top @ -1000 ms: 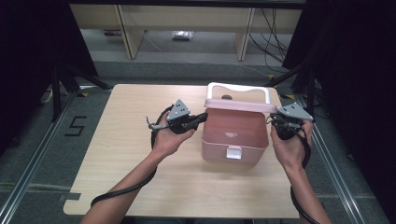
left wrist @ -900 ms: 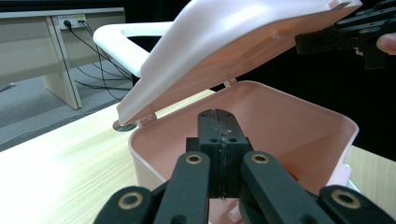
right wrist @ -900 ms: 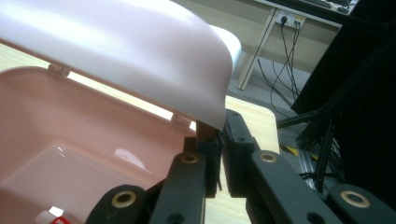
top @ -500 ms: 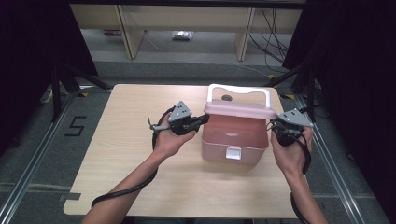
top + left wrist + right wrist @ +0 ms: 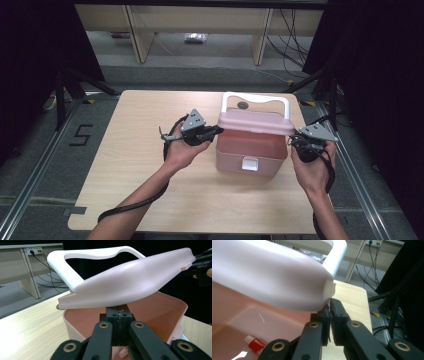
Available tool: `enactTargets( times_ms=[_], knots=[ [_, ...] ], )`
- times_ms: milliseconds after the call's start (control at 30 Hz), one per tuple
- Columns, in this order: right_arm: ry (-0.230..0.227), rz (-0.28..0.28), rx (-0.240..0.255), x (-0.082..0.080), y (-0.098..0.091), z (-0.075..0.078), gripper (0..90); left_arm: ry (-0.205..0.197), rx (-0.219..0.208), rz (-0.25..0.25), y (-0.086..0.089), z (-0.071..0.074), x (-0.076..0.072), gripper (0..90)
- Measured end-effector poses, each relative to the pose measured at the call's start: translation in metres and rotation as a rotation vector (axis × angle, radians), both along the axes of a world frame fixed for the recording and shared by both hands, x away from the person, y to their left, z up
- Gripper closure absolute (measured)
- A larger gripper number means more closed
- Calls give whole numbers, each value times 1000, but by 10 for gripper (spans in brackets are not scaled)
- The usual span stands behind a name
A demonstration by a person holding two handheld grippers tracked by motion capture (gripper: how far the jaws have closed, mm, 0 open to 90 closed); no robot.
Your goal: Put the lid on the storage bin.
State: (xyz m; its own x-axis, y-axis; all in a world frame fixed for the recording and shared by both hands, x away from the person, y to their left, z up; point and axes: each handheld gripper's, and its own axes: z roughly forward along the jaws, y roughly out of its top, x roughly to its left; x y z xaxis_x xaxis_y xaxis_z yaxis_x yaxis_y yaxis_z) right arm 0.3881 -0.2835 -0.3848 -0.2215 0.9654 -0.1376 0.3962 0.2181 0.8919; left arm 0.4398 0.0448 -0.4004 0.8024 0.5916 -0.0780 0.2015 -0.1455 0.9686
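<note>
Lifted since a second ago, the lid (image 5: 255,123) now hangs tilted above the box (image 5: 251,151), where earlier it sat lower and closer on the rim; both hands have kept roughly to their places at either side. Biggest thing here is the worktop (image 5: 125,165), pale wood, with the pink box standing right of its middle. The lid, pale pink with a white handle (image 5: 256,99) at the far edge, is propped between the two tools. At the box's left end the left gripper (image 5: 218,130) has its jaws pressed together, tucked under the lid's edge. At the right end the right gripper (image 5: 292,140) has just been closing and now stands pressed together too, its tips right under the lid's end lug; whether anything is pinched I cannot tell. Down on the box floor lies a small tube (image 5: 255,343) with a red label.
</note>
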Motion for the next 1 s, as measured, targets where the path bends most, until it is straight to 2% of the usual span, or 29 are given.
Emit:
enactTargets(
  times_ms=[67, 100, 167, 233, 267, 300, 333, 400, 500, 600, 633, 667, 767, 800, 833, 867, 900, 967, 1000],
  knots=[
    [5, 21, -15, 0, -3, 1, 900, 2, 1, -2, -1, -1, 0, 900],
    [10, 6, 4, -2, -3, -1, 900, 3, 5, -4, -1, -2, -1, 900],
    [38, 8, 22, -5, -5, -1, 900, 6, 9, -8, -1, -4, -1, 900],
    [42, 7, 28, -7, -7, -2, 900, 12, 8, -8, -2, -5, -1, 900],
    [53, 3, 47, -9, -8, -3, 900, 12, 13, -10, -2, -5, -1, 900],
    [50, 21, 27, -10, -11, -3, 900, 12, 16, -11, -2, -5, -1, 900],
    [54, 20, 31, -11, -12, -3, 900, 11, 18, -12, -1, -6, -2, 900],
    [47, 11, 42, -13, -14, -5, 900, 14, 20, -12, -2, -7, -2, 900],
    [61, -5, 70, -17, -17, -5, 900, 16, 25, -20, -2, -8, -2, 900],
    [62, 3, 74, -19, -22, -7, 900, 17, 36, -28, -2, -8, -4, 900],
    [70, -8, 95, -21, -21, -8, 900, 17, 36, -31, -2, -8, -4, 900],
    [60, 2, 65, -21, -24, -9, 900, 17, 38, -33, -2, -9, -4, 900],
    [71, 1, 85, -22, -24, -13, 900, 20, 45, -35, -1, -10, -3, 900],
    [81, -16, 101, -23, -23, -13, 900, 20, 49, -36, -1, -10, -3, 900],
    [75, -8, 85, -23, -25, -14, 900, 20, 51, -36, 0, -10, -4, 900],
    [89, -25, 114, -24, -23, -15, 900, 20, 51, -36, 0, -10, -4, 900],
    [67, -12, 93, -23, -26, -15, 900, 18, 50, -36, 0, -10, -4, 900],
    [79, -30, 119, -25, -27, -15, 900, 26, 47, -32, 0, -10, -5, 900],
    [68, -15, 114, -25, -28, -15, 900, 21, 54, -37, 1, -10, -5, 900]
  ],
)
